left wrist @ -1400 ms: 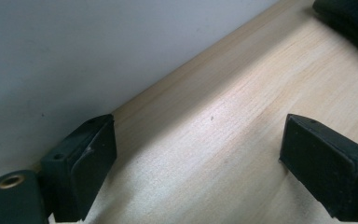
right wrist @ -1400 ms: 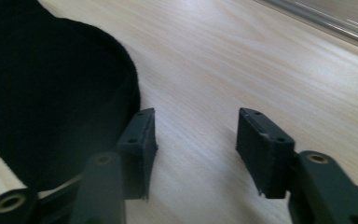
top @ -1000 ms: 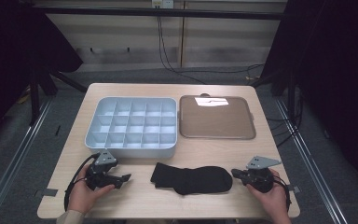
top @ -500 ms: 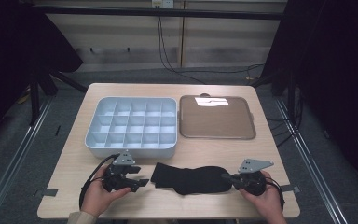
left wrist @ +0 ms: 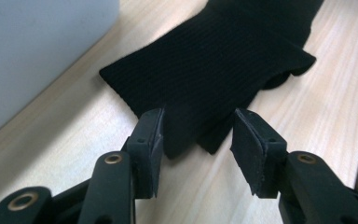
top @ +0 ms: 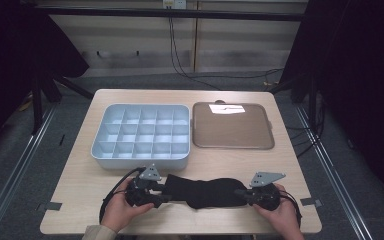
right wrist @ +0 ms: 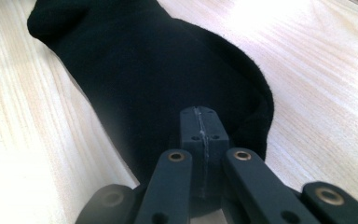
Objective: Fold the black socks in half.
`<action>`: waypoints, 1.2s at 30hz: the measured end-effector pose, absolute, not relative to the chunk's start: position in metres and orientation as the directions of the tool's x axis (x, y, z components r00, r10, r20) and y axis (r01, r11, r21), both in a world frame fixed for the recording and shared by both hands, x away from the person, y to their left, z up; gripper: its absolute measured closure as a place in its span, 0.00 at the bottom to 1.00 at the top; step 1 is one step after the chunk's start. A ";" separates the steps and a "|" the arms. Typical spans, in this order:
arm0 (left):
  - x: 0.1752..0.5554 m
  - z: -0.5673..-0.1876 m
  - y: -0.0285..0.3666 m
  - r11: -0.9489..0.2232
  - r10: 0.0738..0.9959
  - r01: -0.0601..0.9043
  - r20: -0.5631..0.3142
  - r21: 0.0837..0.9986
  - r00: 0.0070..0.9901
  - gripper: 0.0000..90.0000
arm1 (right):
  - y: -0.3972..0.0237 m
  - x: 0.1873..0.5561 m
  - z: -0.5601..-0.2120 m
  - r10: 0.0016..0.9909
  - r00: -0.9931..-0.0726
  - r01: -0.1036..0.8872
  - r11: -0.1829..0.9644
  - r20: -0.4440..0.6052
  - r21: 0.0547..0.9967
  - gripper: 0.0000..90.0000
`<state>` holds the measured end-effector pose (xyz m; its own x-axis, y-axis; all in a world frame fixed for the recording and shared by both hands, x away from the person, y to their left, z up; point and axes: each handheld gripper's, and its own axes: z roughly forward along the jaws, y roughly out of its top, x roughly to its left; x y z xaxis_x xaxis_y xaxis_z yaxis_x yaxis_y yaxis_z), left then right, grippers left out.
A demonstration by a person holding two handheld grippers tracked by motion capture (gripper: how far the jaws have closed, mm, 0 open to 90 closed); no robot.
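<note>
Left jaws: the left gripper (left wrist: 198, 140) stands half spread and has just been closing; the ribbed end of the black sock (left wrist: 214, 70) lies between the pads, not yet pinched, one corner of cloth just inside the gap.
Right jaws: the right gripper (right wrist: 200, 126) is pressed together, pad against pad; the sock's rounded end bunches around the tips, and whether cloth is caught between them I cannot tell.
Sock: flat on the wooden table (top: 80, 180) near its front edge, stretched crosswise between the two grippers, left gripper (top: 155, 192) at one end, right gripper (top: 245, 194) at the other.
Hands: a hand wraps each gripper from below; black cable loops beside the left one.
Behind sock: grey compartment tray (top: 141, 134), its front wall just behind the left gripper and near the sock's ribbed end; its wall shows in the left gripper view too.
Further right: brown flat tray (top: 232, 127) beside the grey one, well apart from the sock.
In the way: nothing lies between jaws and cloth.
</note>
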<state>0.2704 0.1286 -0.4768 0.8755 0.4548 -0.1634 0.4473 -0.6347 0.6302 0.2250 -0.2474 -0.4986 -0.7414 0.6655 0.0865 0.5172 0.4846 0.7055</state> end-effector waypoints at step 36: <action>0.283 -0.474 0.140 -0.647 0.502 0.503 -0.177 0.573 0.847 0.94 | -0.248 0.226 -0.500 0.663 -0.740 0.530 0.473 0.112 0.704 1.00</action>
<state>0.2828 0.1402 -0.4741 0.8468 0.5015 -0.1773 0.5031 -0.6467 0.5733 0.2263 -0.2480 -0.4996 -0.7404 0.6628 0.1117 0.5298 0.4733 0.7038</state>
